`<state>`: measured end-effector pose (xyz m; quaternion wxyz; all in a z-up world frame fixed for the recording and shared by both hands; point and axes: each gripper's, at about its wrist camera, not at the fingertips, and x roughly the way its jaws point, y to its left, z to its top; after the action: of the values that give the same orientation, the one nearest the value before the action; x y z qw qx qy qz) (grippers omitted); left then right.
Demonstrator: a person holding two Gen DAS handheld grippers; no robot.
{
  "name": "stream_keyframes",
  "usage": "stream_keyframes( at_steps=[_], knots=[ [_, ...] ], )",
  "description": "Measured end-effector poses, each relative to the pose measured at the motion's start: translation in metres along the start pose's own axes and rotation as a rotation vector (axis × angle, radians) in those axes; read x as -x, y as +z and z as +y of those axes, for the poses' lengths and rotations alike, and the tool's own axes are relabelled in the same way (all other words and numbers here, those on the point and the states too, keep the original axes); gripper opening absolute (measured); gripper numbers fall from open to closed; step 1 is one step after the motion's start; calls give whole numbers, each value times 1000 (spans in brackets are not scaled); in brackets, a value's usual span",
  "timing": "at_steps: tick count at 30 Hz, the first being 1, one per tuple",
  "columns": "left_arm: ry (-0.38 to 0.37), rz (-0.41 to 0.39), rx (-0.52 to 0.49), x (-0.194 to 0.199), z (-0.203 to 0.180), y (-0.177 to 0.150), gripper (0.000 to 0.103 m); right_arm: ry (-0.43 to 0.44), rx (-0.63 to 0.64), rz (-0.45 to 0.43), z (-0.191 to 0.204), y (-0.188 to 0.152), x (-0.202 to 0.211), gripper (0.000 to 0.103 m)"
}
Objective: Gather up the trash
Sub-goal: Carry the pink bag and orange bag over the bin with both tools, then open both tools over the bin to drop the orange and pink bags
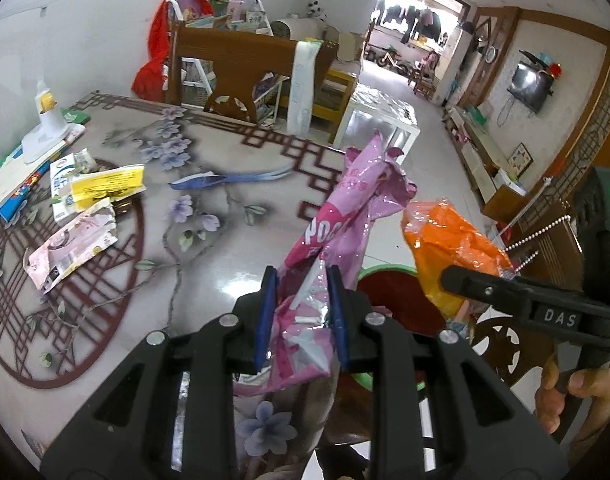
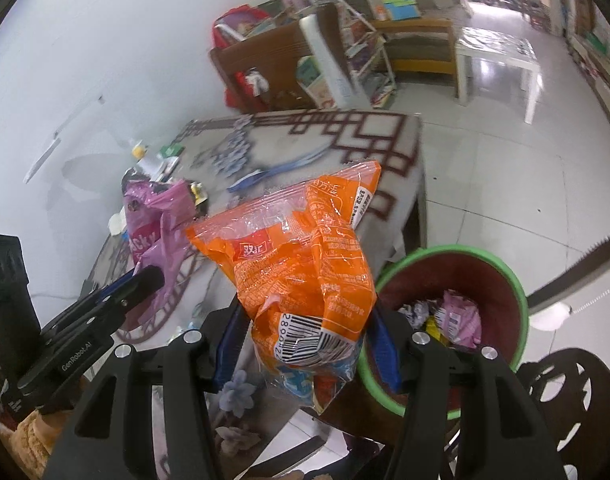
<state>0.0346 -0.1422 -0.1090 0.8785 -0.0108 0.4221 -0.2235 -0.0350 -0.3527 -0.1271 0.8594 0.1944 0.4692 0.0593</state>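
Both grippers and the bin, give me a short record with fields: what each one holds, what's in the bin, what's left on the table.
left gripper: shut on pink wrapper
right gripper: shut on orange bag
bin: green rim, on the floor beside the table, crumpled wrappers inside
table: yellow packet, torn pink carton, blue strap still lying there

This is a lived-in home, a living and dining room. A table with a flower-printed glossy cover (image 1: 209,208) stands on a shiny white tiled floor (image 2: 505,168). Behind it are a carved brown wooden bench (image 1: 233,56) and a white wire rack crammed with children's books (image 2: 361,48). A small wall-mounted television (image 1: 529,84) hangs opposite, and dark laundry on a line (image 1: 413,16) shows through the far doorway.
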Motion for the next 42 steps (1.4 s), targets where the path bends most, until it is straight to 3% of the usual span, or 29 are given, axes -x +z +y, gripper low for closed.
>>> stream_keyframes(
  at_steps=[14, 32, 34, 36, 39, 42],
  knots=[
    [-76, 79, -30, -47, -43, 12, 25, -126, -151, -2, -63, -4, 18, 55],
    [-184, 138, -153, -86, -111, 25, 25, -184, -279, 37, -109, -19, 16, 55],
    [-199, 153, -165, -90, -115, 26, 26, -187, -288, 39, -111, -19, 16, 59],
    [-211, 173, -169, -93, -118, 26, 33, -190, -308, 42, -114, -19, 15, 68],
    [-224, 183, -165, -96, -119, 23, 52, -191, -336, 47, -119, -20, 15, 70],
    [-230, 182, -153, -94, -116, 22, 55, -197, -352, 50, -121, -20, 16, 71]
  ],
)
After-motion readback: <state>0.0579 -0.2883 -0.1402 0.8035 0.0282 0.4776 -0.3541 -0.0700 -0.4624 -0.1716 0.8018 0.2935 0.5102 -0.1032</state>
